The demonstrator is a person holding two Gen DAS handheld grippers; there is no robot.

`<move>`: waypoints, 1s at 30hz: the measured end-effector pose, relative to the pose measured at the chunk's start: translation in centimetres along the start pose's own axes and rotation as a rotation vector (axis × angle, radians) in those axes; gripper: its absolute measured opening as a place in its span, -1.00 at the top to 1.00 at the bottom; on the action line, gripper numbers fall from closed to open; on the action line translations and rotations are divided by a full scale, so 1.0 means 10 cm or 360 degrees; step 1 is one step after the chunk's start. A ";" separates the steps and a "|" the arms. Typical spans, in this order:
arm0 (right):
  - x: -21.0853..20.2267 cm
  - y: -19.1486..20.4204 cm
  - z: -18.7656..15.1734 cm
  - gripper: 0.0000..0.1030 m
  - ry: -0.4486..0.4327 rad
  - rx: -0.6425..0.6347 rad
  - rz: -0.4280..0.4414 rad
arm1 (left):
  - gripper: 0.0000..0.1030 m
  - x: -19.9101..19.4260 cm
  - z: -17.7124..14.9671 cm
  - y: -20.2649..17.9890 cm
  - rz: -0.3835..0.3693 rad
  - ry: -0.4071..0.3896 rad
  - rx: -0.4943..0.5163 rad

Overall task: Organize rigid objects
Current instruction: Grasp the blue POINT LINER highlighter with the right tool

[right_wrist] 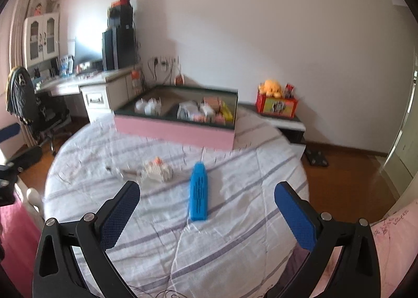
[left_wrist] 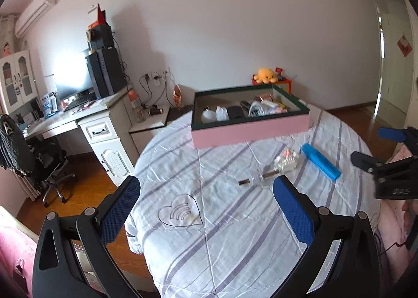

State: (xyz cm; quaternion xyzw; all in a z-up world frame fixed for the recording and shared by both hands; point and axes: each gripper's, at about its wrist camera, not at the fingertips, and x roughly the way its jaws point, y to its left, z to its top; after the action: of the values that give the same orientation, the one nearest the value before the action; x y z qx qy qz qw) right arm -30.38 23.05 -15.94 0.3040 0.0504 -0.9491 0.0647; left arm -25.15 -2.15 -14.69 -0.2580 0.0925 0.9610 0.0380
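1. Left gripper (left_wrist: 206, 209): jaws spread wide, blue pads (left_wrist: 118, 209) facing each other across an empty gap, black linkages near at the bottom edge.
2. Right gripper (right_wrist: 206, 213): jaws spread just as wide, nothing between the pads (right_wrist: 296, 218).
3. Right gripper again at the far right of the left wrist view (left_wrist: 376, 147), fingers apart, pointing left.

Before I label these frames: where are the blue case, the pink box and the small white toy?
blue case (right_wrist: 199, 192): right wrist view, middle of its top face.
pink box (left_wrist: 249, 132): left wrist view, pink front wall.
small white toy (left_wrist: 286, 160): left wrist view, its body.
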 end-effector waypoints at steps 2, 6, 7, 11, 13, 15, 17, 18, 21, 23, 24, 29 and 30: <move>0.17 0.00 -0.05 -1.00 0.0055 0.0004 0.0012 | -1.00 0.09 -0.03 -0.02 -0.0012 0.0039 0.0014; 0.45 0.02 -0.09 -1.00 0.0128 -0.0018 0.0009 | -1.00 0.28 -0.07 -0.08 -0.0042 0.0105 0.0011; 0.53 0.02 -0.08 -1.00 0.0153 -0.0022 0.0016 | -1.00 0.31 -0.08 -0.10 -0.0053 0.0116 0.0012; 0.76 0.00 -0.06 -1.00 0.0197 0.0001 0.0090 | -1.00 0.47 -0.12 -0.18 -0.0093 0.0168 0.0025; 0.83 0.00 -0.04 -1.00 0.0199 0.0006 0.0125 | -1.00 0.55 -0.12 -0.23 -0.0104 0.0195 0.0029; 0.92 0.01 -0.03 -0.92 0.0232 -0.0011 0.0135 | -1.00 0.63 -0.14 -0.26 -0.0118 0.0224 0.0027; 1.02 0.01 -0.03 -0.65 0.0292 -0.0010 0.0164 | -1.00 0.70 -0.14 -0.30 -0.0147 0.0250 0.0025; 1.05 -0.01 -0.04 -0.28 0.0314 -0.0004 0.0194 | -1.00 0.72 -0.14 -0.32 -0.0155 0.0257 0.0024; 1.05 -0.03 -0.08 0.45 0.0330 -0.0030 0.0205 | -1.00 0.80 -0.14 -0.37 -0.0173 0.0281 0.0028; 1.02 -0.09 -0.09 0.48 0.0323 -0.0011 0.0239 | -1.00 0.86 -0.12 -0.42 -0.0188 0.0296 0.0030; 1.00 -0.13 -0.10 0.48 0.0318 -0.0003 0.0231 | -1.00 0.89 -0.11 -0.45 -0.0202 0.0304 0.0028; 1.01 -0.31 -0.16 0.48 0.0294 0.0076 0.0209 | -1.00 1.04 -0.07 -0.59 -0.0257 0.0341 0.0022; 1.00 -0.31 -0.18 0.48 0.0279 0.0087 0.0214 | -1.00 1.07 -0.07 -0.63 -0.0258 0.0352 0.0032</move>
State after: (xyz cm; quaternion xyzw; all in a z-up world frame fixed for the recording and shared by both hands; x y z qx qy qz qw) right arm -37.94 25.47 -23.06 0.3902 0.0094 -0.9134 0.1153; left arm -33.33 4.16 -21.66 -0.3686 0.0846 0.9194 0.1076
